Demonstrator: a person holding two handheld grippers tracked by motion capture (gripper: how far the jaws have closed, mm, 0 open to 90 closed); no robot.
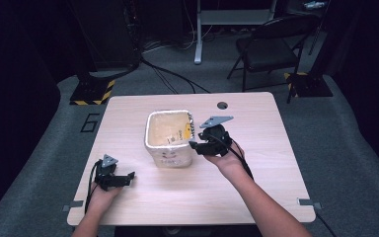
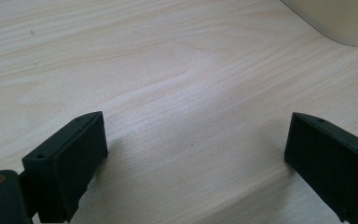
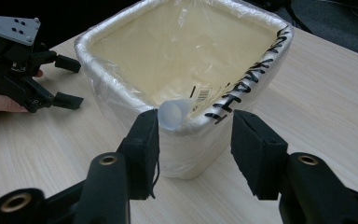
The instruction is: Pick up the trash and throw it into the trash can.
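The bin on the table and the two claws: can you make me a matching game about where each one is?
Things:
1. bin
2. left claw
3. right claw
4. chair

Places:
A. on the floor beyond the table
B. at the bin's rim
C. middle of the table
D. near the table's front left corner, over bare wood

Pairs: 1-C, 2-D, 3-B, 4-A
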